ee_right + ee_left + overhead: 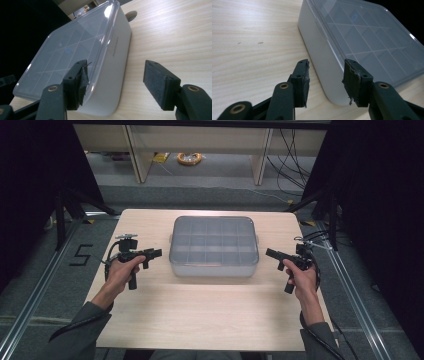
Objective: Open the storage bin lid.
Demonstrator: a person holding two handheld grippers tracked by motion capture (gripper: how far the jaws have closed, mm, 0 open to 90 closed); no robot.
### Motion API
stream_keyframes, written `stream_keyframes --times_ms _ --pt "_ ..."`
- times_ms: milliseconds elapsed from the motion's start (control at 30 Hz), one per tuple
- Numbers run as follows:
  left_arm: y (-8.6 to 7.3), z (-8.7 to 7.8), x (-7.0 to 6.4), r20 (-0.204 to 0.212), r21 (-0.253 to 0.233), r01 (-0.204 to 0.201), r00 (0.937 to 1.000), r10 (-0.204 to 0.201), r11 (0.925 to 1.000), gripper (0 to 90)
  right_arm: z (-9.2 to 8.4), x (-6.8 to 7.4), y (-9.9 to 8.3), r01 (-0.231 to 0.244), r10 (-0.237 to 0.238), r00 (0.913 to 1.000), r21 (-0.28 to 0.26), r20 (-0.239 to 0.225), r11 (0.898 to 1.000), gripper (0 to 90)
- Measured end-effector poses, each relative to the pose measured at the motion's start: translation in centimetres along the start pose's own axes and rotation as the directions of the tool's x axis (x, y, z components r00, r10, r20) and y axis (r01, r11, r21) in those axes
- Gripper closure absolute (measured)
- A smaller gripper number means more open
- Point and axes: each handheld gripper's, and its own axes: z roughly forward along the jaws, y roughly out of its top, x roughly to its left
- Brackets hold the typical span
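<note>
At the centre of the high view: a wooden table (200, 315) carries one translucent grey box (214, 246), set slightly toward the upper half of the tabletop.
Box: rectangular with rounded corners, a clear lid (372, 35) shut on top, and a grid of compartments showing through it; what lies inside cannot be told.
Left gripper (155, 253): held in the person's left hand (121, 271) at centre left of the high view, pointing toward the box's left end and apart from it.
Left jaws: spread apart with nothing between them; in the left gripper view they rise from the bottom edge and frame a near corner of the box.
Right gripper (271, 253): held in the right hand (301, 274) at centre right of the high view, pointing at the box's right end, near it but not touching.
Right jaws: wide apart and empty; in the right gripper view one worn pad (83, 80) sits before the box's corner, the other over bare wood.
Upper part of the high view: wooden furniture legs (137, 152) and a yellow coil (189, 158) on the floor.
</note>
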Motion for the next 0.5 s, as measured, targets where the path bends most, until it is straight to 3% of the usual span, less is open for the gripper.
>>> stream_keyframes --times_ms 233,300,367,467,500 --pt "1.7 2.0 -0.1 0.003 0.010 0.034 0.9994 -0.034 0.9994 57.2 1.4 -0.1 1.0 -0.026 0.026 0.9996 0.017 -0.009 1.000 41.3" --pt "2.1 2.7 0.0 -0.012 0.019 0.038 0.9992 -0.038 0.9991 57.7 1.7 0.1 1.3 -0.039 0.039 0.9992 0.022 -0.006 0.999 45.1" --pt "2.5 3.4 0.3 -0.022 0.025 0.046 0.9987 -0.046 0.9986 59.1 2.2 -0.1 1.6 0.010 -0.010 0.9999 0.001 -0.005 1.000 46.1" --pt "3.0 4.1 0.4 -0.012 0.034 0.064 0.9979 -0.064 0.9973 61.1 2.5 0.1 2.0 -0.030 0.030 0.9996 0.023 -0.002 0.999 47.6" --pt "3.0 4.1 0.4 -0.012 0.034 0.064 0.9979 -0.064 0.9973 61.0 2.7 -0.2 2.2 0.017 -0.017 0.9998 0.004 -0.008 1.000 47.8"
